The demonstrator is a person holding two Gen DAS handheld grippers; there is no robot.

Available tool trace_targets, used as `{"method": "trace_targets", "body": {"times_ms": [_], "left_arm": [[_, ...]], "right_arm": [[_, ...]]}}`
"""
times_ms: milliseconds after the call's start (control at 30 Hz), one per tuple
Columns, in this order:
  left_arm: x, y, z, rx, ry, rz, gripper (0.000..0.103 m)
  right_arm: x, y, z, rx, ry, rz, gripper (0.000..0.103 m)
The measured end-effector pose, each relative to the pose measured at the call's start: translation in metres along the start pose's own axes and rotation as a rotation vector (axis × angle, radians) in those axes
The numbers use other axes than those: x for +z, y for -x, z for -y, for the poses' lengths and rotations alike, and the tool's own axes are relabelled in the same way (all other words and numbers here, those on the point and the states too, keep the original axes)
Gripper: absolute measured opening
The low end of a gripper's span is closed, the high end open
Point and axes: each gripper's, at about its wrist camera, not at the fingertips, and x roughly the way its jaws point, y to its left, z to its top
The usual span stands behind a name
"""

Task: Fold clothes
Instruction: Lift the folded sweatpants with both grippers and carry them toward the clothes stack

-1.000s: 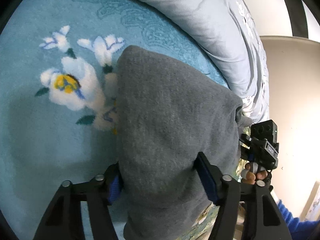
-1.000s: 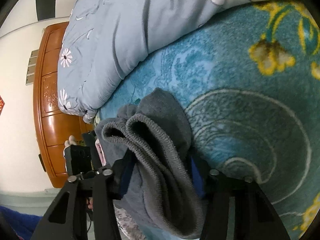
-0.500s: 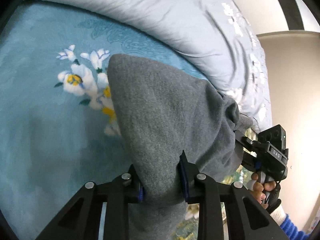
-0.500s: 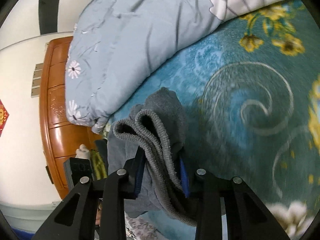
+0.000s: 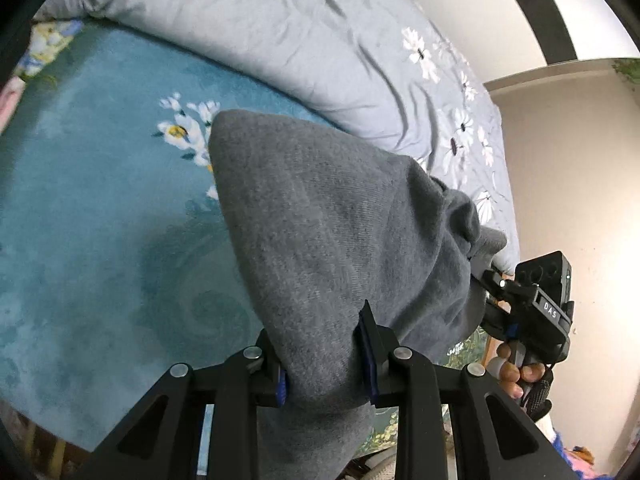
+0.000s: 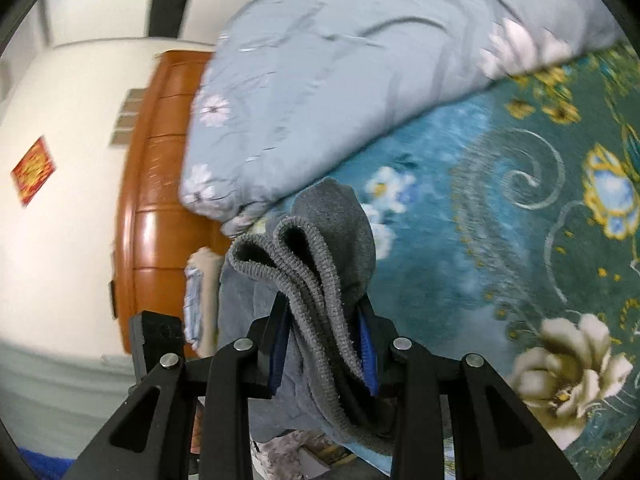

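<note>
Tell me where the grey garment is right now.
The grey garment is clamped in both the left gripper and the right gripper, above the teal floral blanket, beside the pale-blue duvet.

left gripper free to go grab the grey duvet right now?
Probably not. The left gripper is shut on the grey garment, which also hangs from the right gripper. The grey duvet lies beyond the blue blanket, unobstructed, but the garment must be released first.
</note>
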Motion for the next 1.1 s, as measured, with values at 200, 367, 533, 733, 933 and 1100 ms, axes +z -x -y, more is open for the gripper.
{"method": "trace_targets", "body": {"times_ms": [200, 367, 533, 733, 933, 1100], "left_arm": [[-0.016, 0.058, 0.001, 0.012, 0.001, 0.119, 0.029], [-0.024, 0.094, -0.012, -0.041, 0.035, 0.212, 0.029], [-0.023, 0.137, -0.044, -0.108, 0.074, 0.304, 0.029], [-0.009, 0.203, -0.103, -0.186, 0.118, 0.414, 0.029], [0.014, 0.287, -0.193, -0.217, 0.182, 0.518, 0.029], [0.030, 0.345, -0.269, -0.197, 0.222, 0.596, 0.030]], "right_arm": [[-0.009, -0.002, -0.046, 0.074, 0.101, -0.033, 0.032], [-0.004, -0.010, -0.100, 0.078, 0.222, -0.071, 0.033], [0.009, -0.037, -0.160, 0.061, 0.329, -0.120, 0.033], [0.014, -0.104, -0.252, 0.051, 0.457, -0.191, 0.032], [0.000, -0.207, -0.361, 0.060, 0.549, -0.277, 0.032], [-0.012, -0.304, -0.442, 0.063, 0.611, -0.356, 0.032]]}}
